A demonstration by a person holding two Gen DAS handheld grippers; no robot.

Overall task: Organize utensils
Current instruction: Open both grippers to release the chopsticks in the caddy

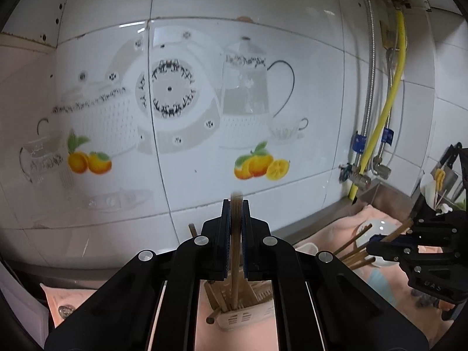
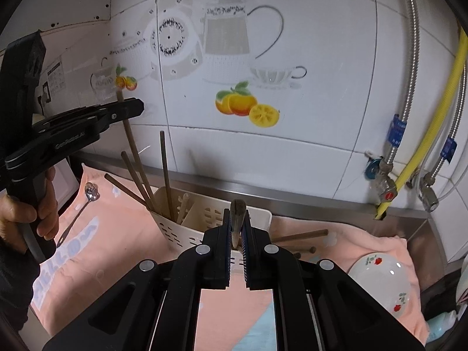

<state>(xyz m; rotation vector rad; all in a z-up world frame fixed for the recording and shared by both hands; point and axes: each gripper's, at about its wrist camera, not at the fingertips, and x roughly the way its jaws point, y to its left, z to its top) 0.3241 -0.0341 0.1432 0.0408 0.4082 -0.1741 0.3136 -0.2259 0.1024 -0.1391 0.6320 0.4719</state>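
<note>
My left gripper [image 1: 235,204] is shut on a wooden chopstick [image 1: 234,263] held upright, its lower end inside the white slotted utensil holder [image 1: 242,317]. In the right wrist view the left gripper [image 2: 128,109] holds that chopstick [image 2: 131,143] over the holder [image 2: 187,228], which has several chopsticks standing in it. My right gripper [image 2: 237,219] is shut on a bundle of chopsticks [image 2: 237,209] just in front of the holder. It also shows in the left wrist view [image 1: 380,244] with chopsticks [image 1: 354,247] fanning out to the left.
A metal spoon [image 2: 87,199] lies on the pink cloth [image 2: 117,251] at left. Loose chopsticks [image 2: 304,235] lie right of the holder. A white flowered bowl [image 2: 383,278] sits at right. Tiled wall, pipes and a yellow hose [image 2: 433,134] stand behind.
</note>
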